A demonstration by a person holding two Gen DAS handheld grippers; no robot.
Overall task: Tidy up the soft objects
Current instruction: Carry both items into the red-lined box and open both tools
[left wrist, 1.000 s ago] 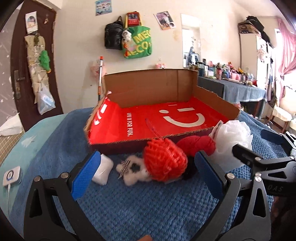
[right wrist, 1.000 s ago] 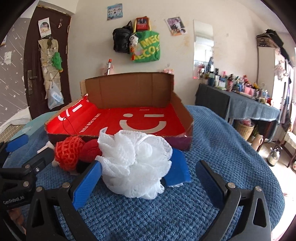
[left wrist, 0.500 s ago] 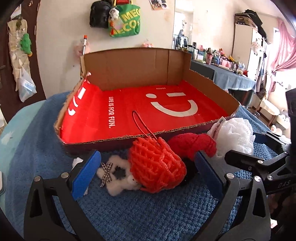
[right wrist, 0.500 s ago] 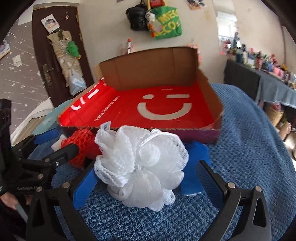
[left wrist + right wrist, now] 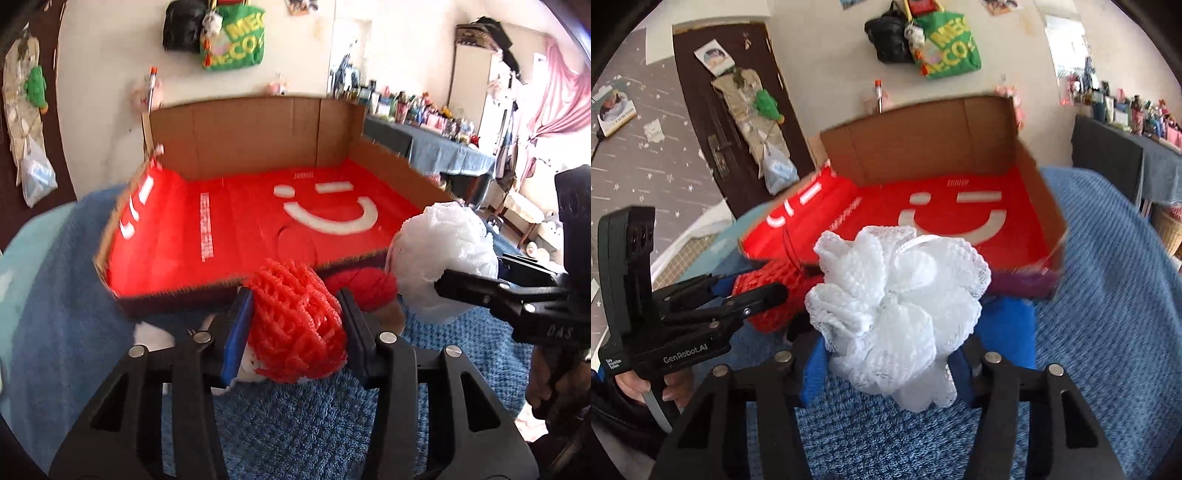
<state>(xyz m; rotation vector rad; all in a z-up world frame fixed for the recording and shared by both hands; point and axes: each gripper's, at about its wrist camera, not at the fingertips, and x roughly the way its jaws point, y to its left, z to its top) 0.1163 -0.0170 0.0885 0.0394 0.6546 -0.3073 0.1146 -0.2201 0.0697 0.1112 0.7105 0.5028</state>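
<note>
We are noting both claws having just been closing: the left claw [image 5: 295,325] is gripping the red mesh ball [image 5: 297,325], the right claw [image 5: 890,354] the white mesh puff [image 5: 897,310], both in front of the open box [image 5: 1030,166], grasps apparently secured, transfer pending

I see a bed under a blue blanket [image 5: 1108,295]. On it sits 1 shallow cardboard box [image 5: 236,133] with a red floor, toward the far side. Along the box's near wall lie a red ball of yarn [image 5: 365,288], a small white plush toy [image 5: 247,365] and a blue cloth [image 5: 1008,325].
</note>
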